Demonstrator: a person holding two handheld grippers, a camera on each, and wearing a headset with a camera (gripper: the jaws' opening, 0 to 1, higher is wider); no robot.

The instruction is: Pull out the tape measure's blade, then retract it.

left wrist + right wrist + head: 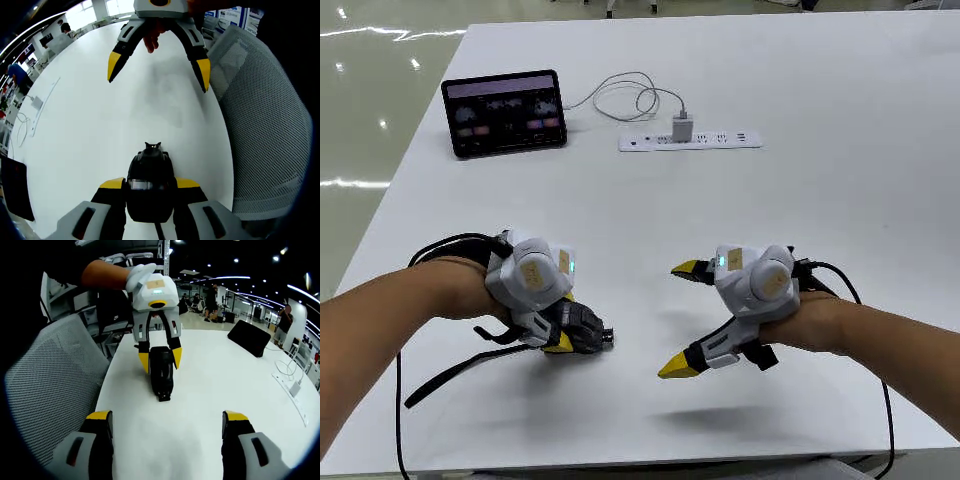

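Note:
A black tape measure (582,328) rests on the white table (740,200), clamped between the yellow-tipped jaws of my left gripper (564,332). From the left gripper view the case (149,186) sits between the jaws, its blade tip (152,145) pointing forward with no blade drawn out. My right gripper (686,318) hovers open a short way to the right, facing the case. In the right gripper view the tape measure (161,371) lies ahead, held by the left gripper (160,359), and the right gripper (165,417) has nothing between its jaws.
A dark tablet (506,112) stands at the far left of the table. A white power strip (690,140) with a charger and looped cable (630,97) lies behind the middle. A grey mesh chair (265,130) stands at the near table edge.

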